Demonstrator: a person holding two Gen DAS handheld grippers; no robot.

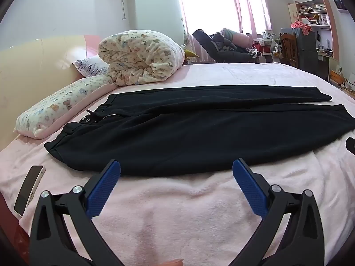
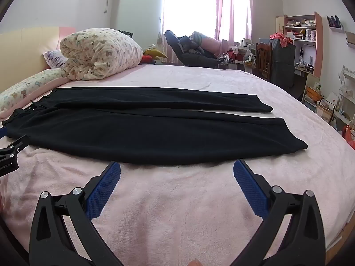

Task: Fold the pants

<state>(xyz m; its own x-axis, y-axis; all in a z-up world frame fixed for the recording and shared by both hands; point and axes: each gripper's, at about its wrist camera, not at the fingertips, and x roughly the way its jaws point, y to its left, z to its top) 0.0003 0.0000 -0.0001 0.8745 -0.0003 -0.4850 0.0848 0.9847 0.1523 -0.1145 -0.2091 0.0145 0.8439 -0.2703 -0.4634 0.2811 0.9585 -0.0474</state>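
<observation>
Black pants lie flat across a pink bed, waistband to the left, both legs stretched to the right, side by side. They also show in the right wrist view. My left gripper is open and empty, fingertips just short of the pants' near edge, toward the waist end. My right gripper is open and empty, just short of the near leg's edge, toward the cuff end. The left gripper's edge shows at the far left of the right wrist view.
The pink bedspread covers the bed. A rolled patterned quilt and a long pillow lie at the head end, left. A phone lies near the left bed edge. Shelves, a chair and clutter stand beyond the bed.
</observation>
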